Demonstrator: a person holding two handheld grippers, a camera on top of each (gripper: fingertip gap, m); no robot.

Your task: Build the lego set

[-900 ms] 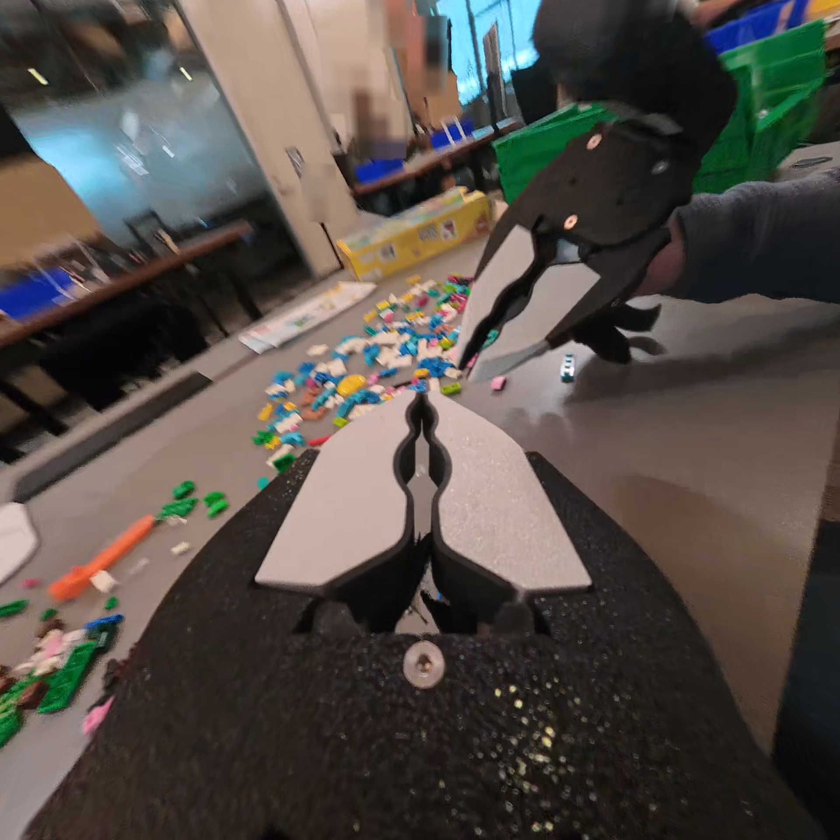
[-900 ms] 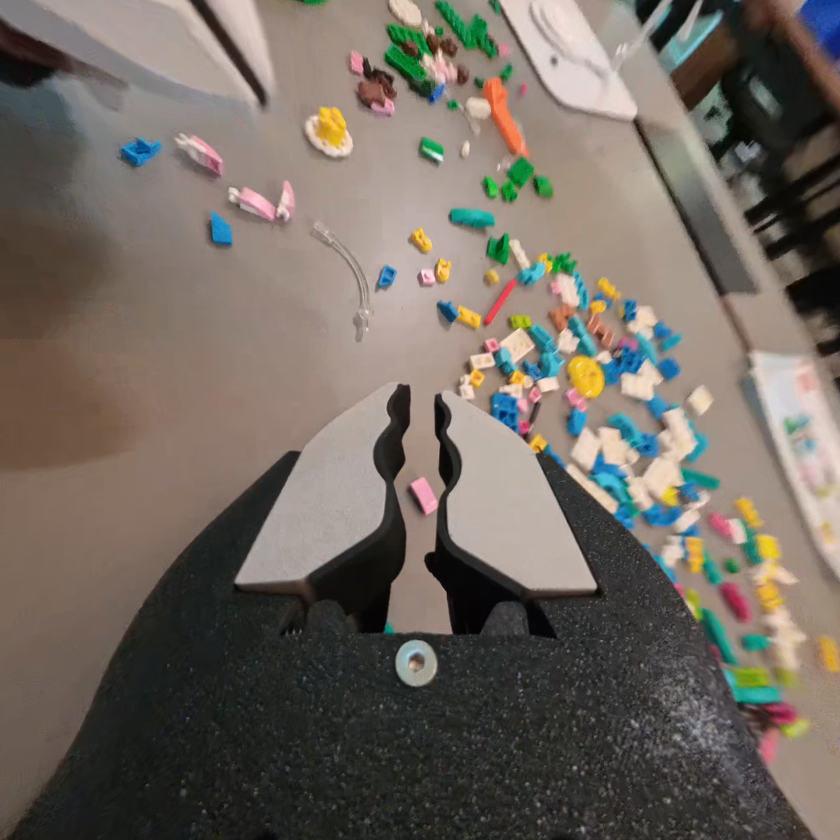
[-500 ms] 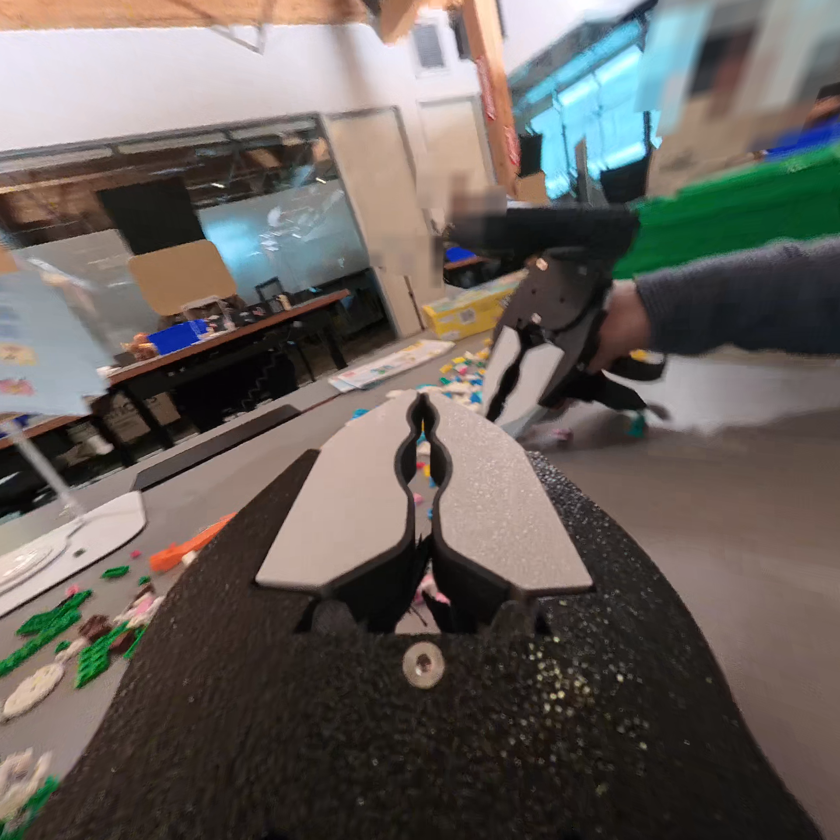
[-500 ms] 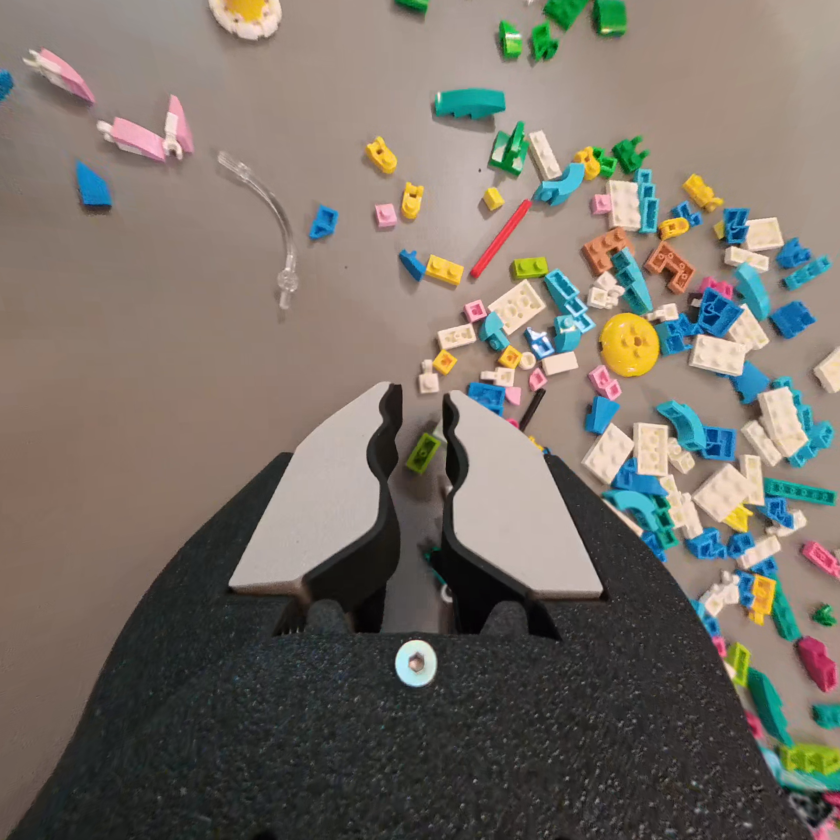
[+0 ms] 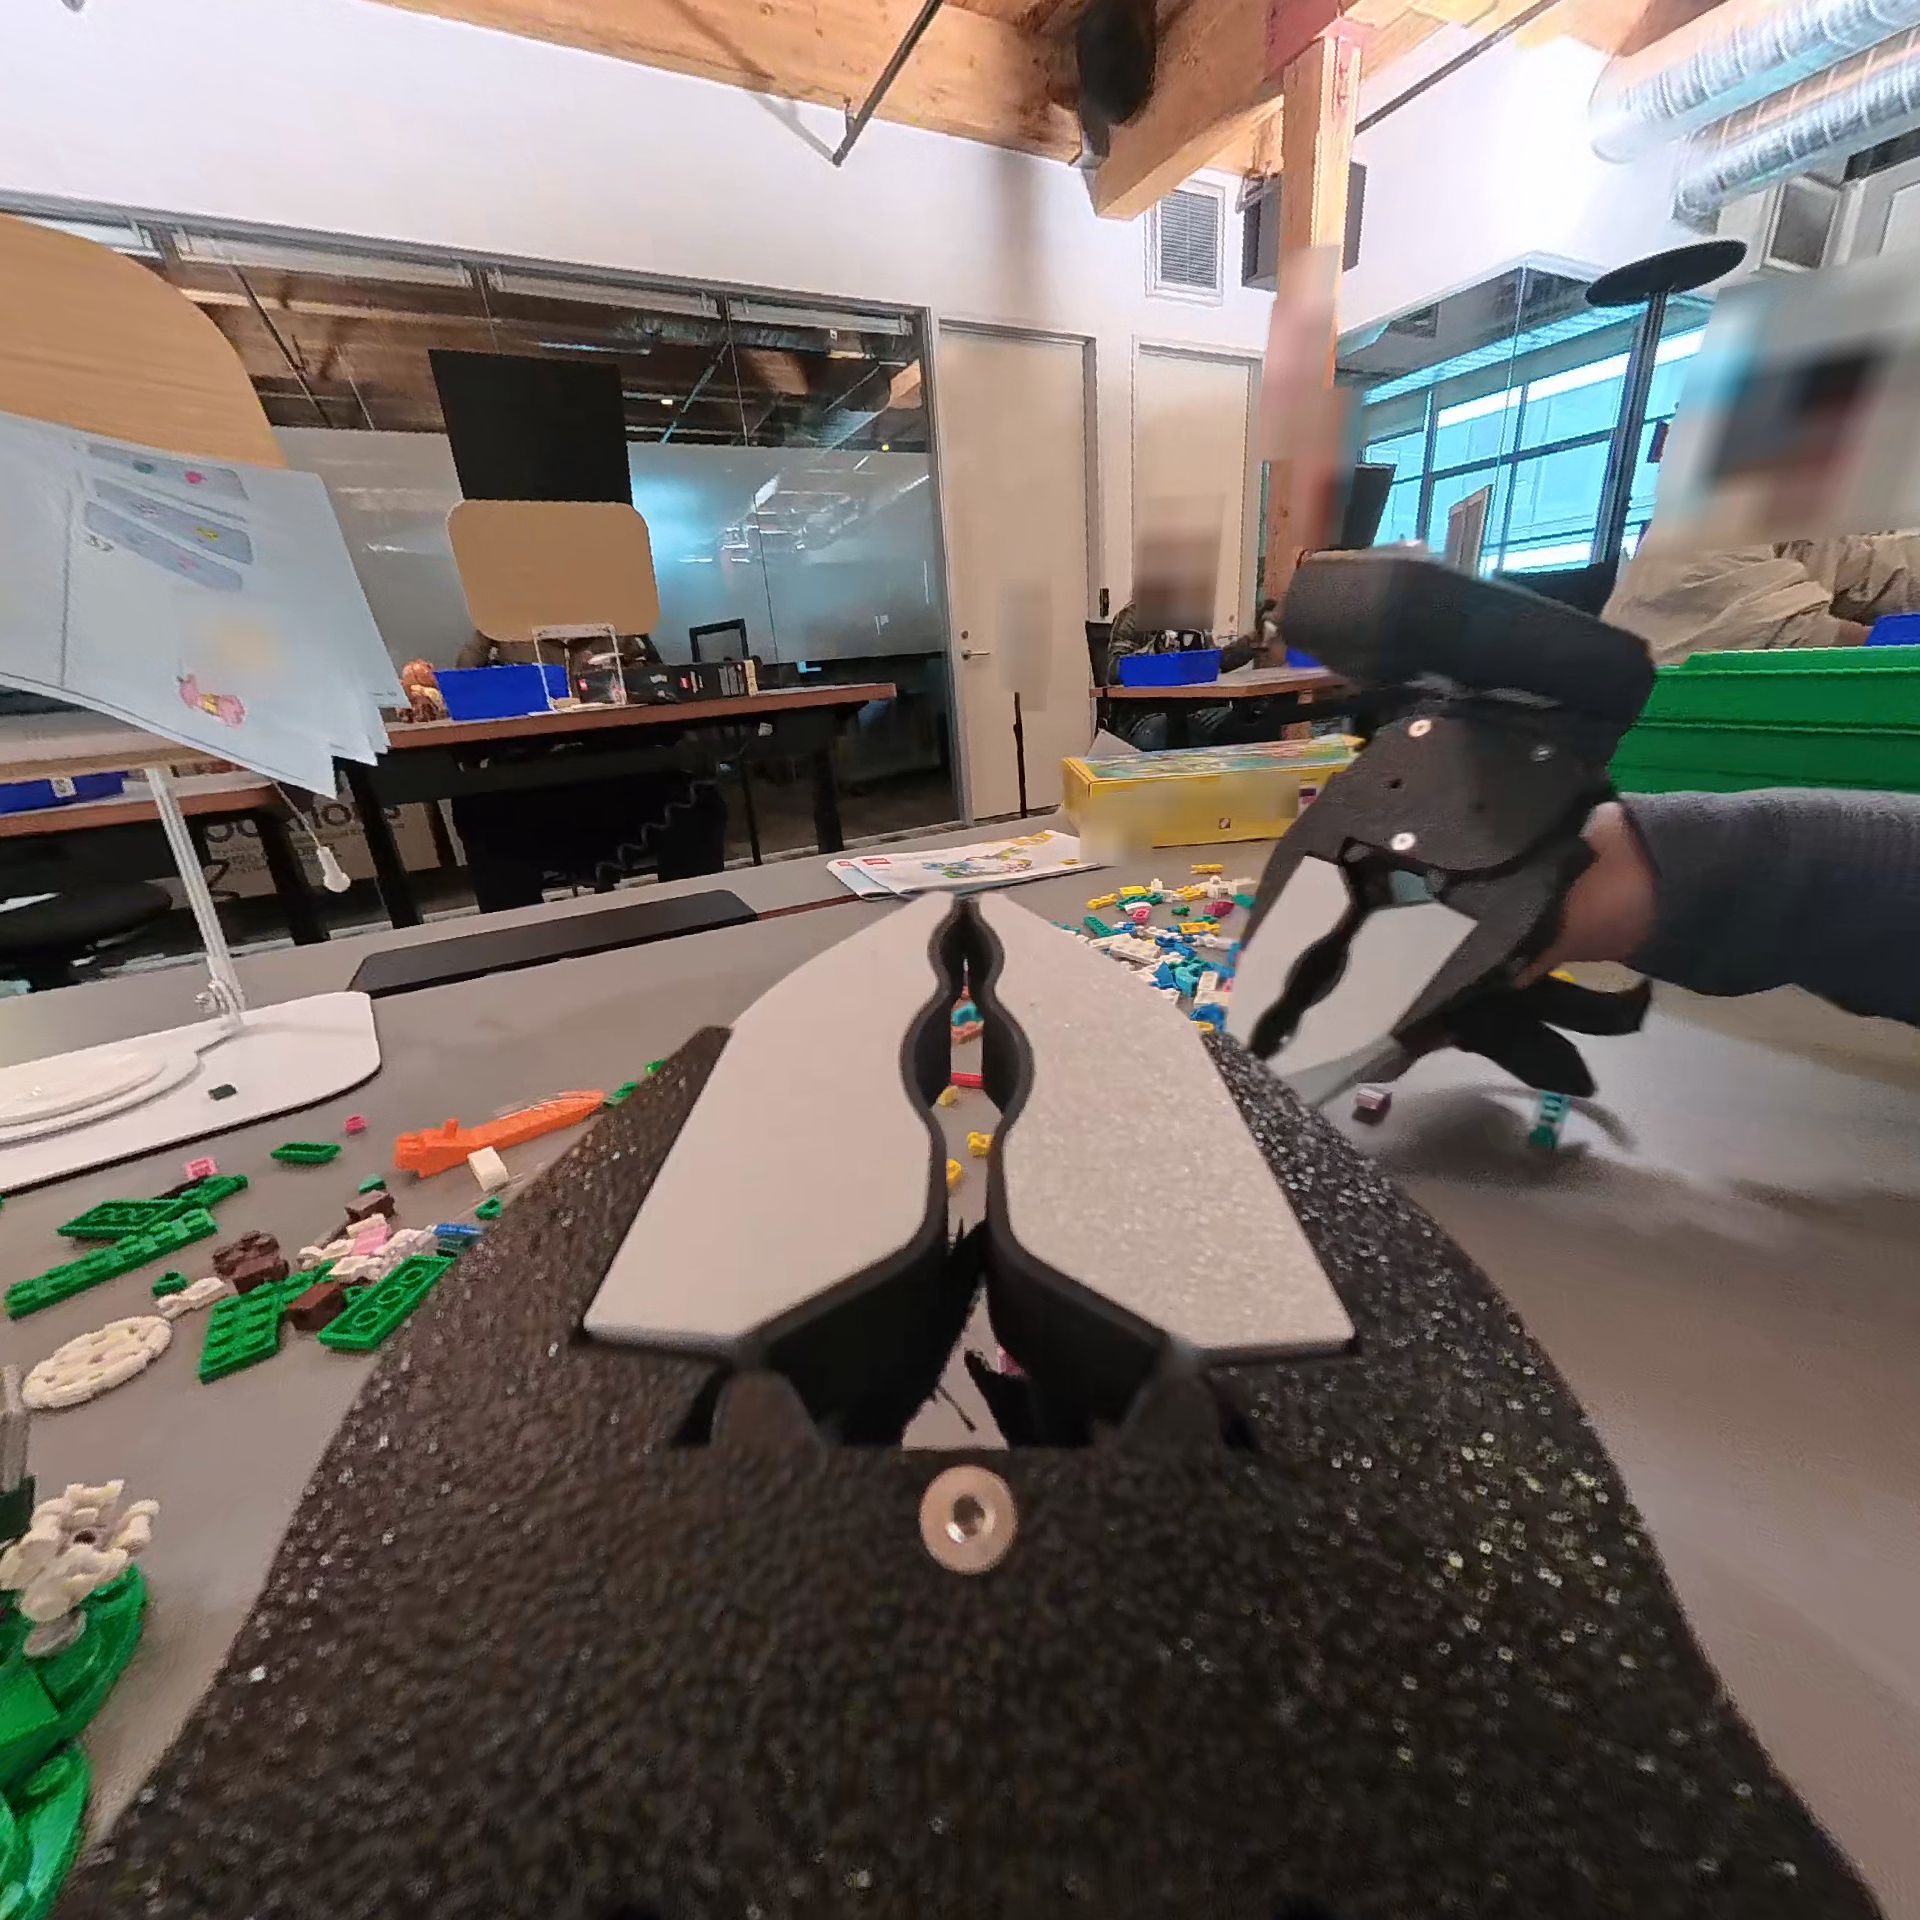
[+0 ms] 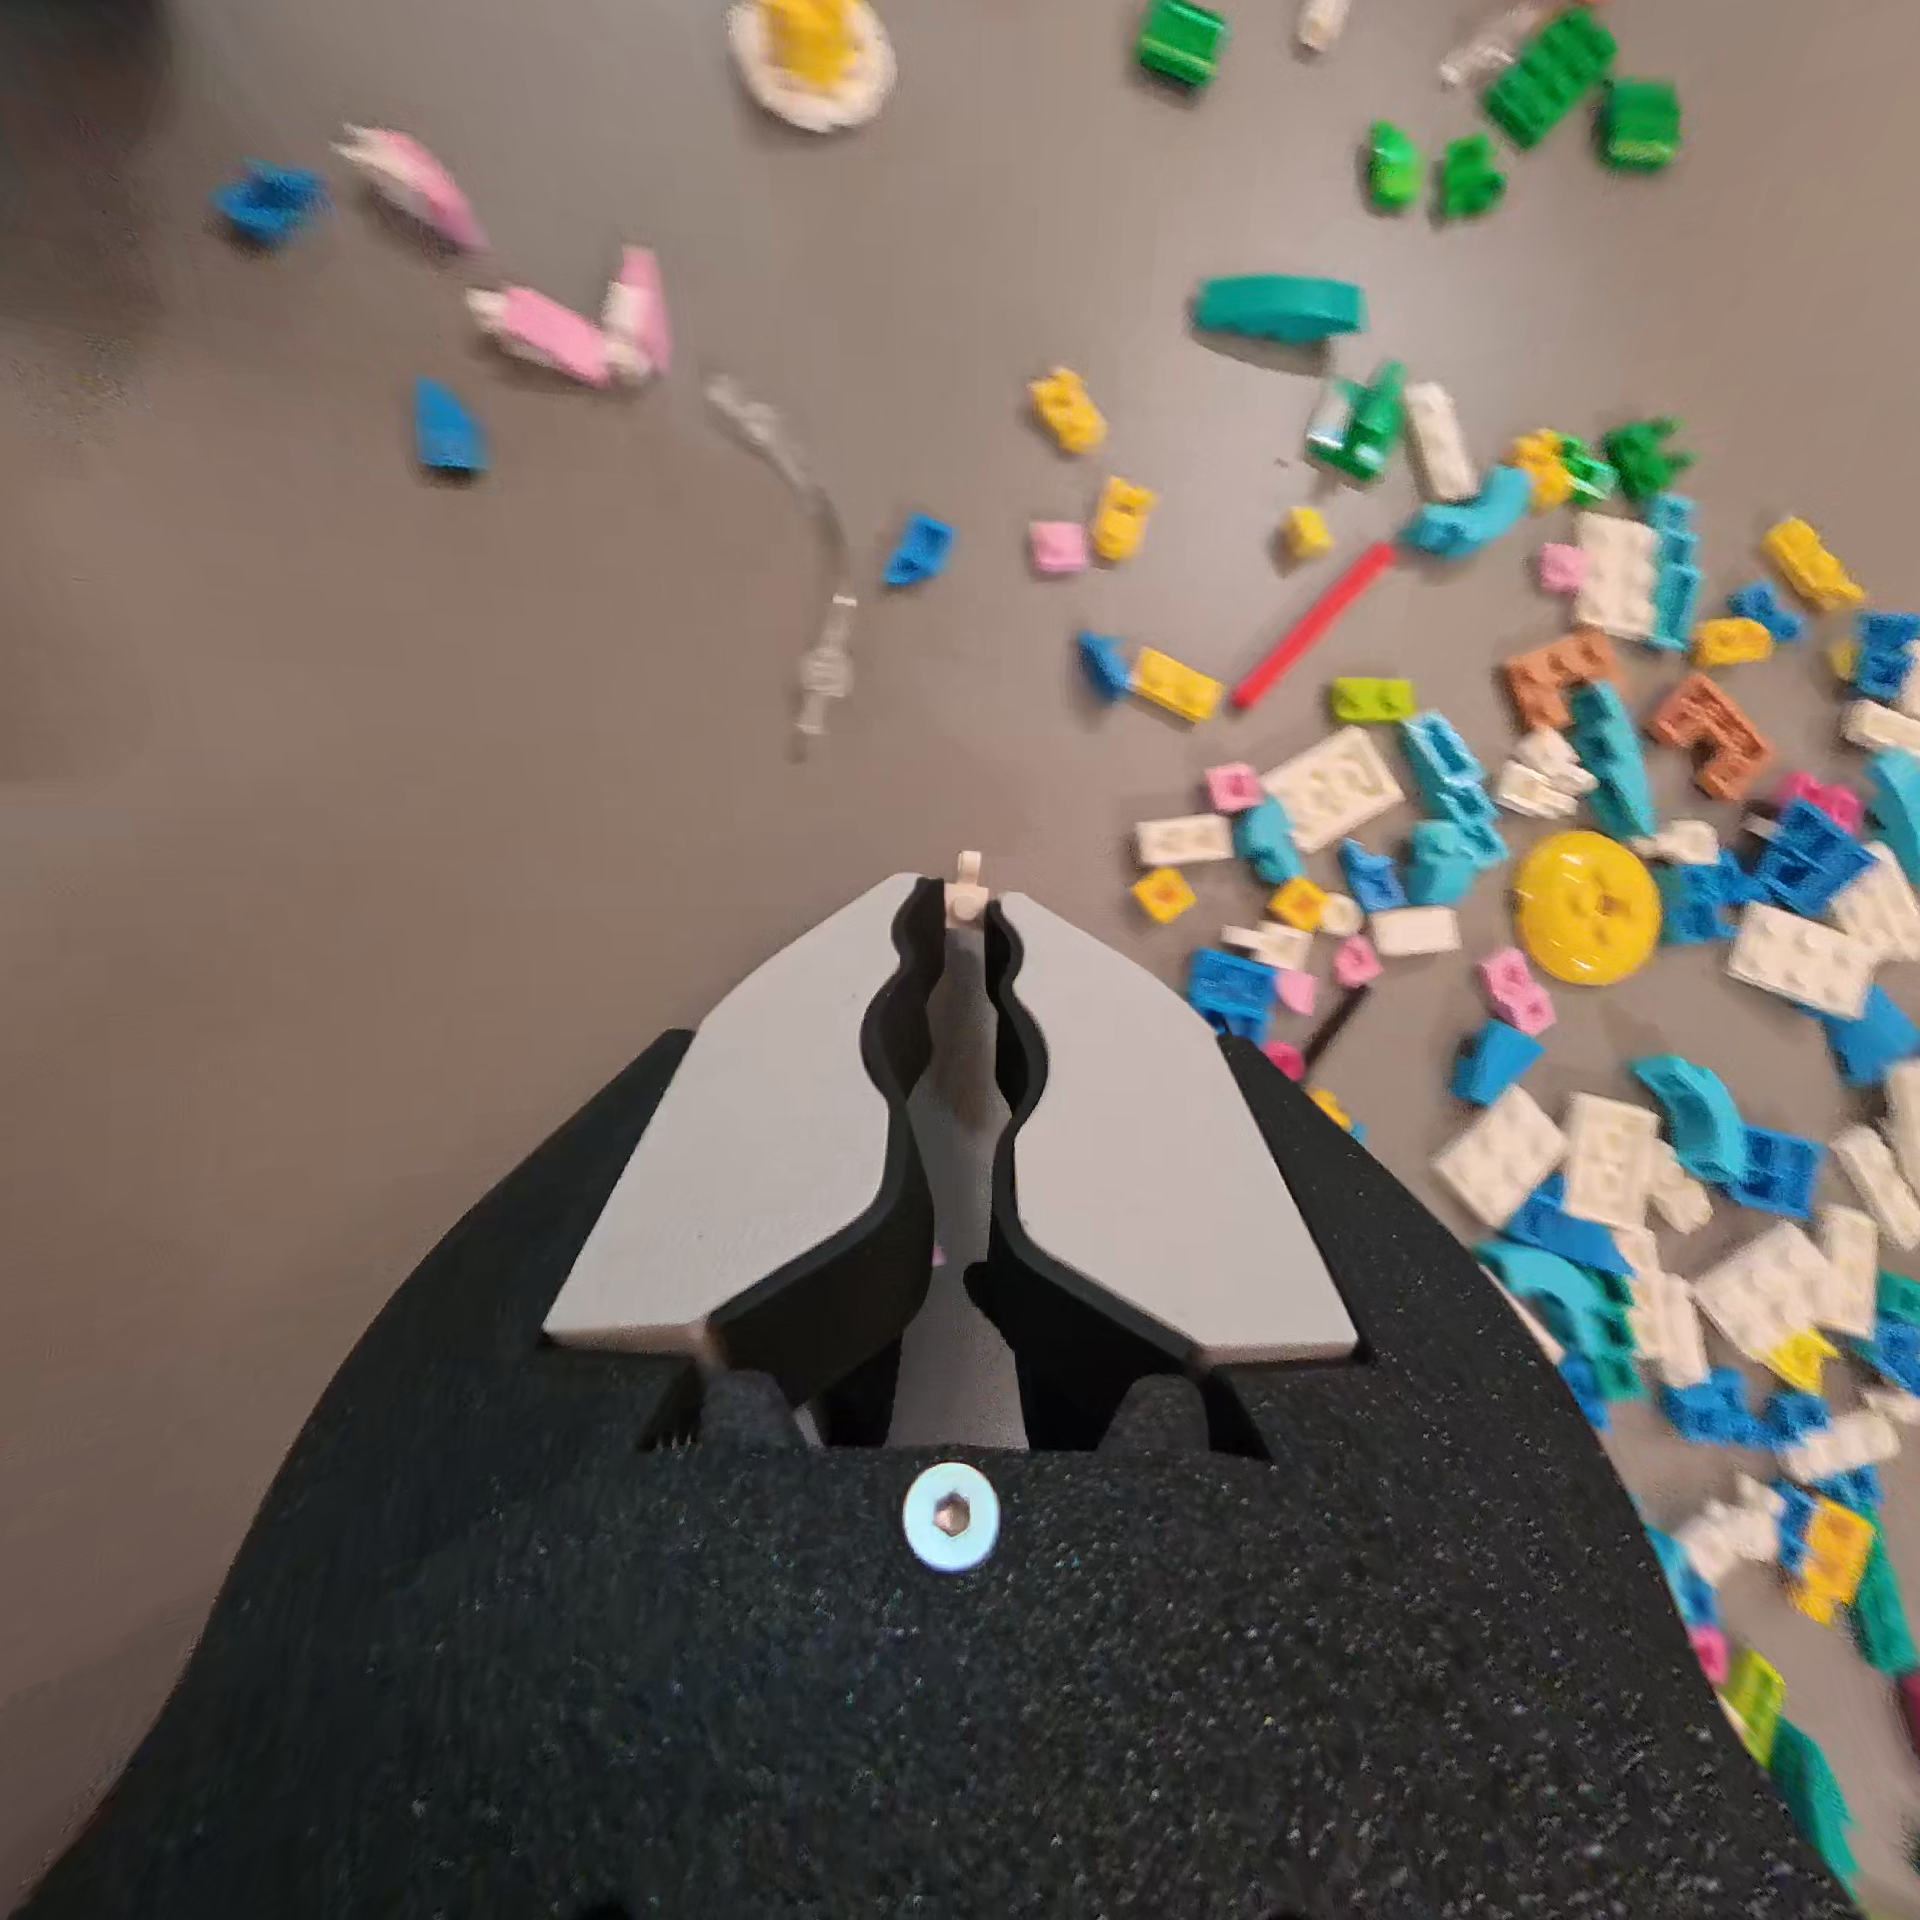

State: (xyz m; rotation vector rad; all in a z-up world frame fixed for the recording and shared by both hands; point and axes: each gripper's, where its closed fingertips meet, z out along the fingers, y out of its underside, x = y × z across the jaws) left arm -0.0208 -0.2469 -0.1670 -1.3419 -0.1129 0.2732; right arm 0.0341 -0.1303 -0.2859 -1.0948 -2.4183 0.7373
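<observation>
Open-plan workroom, grey table (image 6: 312, 831) strewn with loose lego pieces (image 6: 1558, 935). Right tool (image 6: 966, 902) above the table, tips nearly closed on a small whitish clip piece (image 6: 967, 883) that protrudes beyond them; pinch is at the very tip only. Left tool (image 5: 966, 920) raised, fingers pressed together, apparently empty. Part-built green lego base (image 5: 62, 1683) at the left edge of the left view, well apart from both tools.

Risk, as judged: shallow tip pinch on a tiny part, so a twist or bump could flick it out into the pile, where it would be hard to find again. Right view blurred, suggesting motion, which adds to that risk.

Left view alone shows instruction booklet on a stand (image 5: 187, 613), yellow box (image 5: 1195, 800), green base. Right view alone shows the held piece.
</observation>
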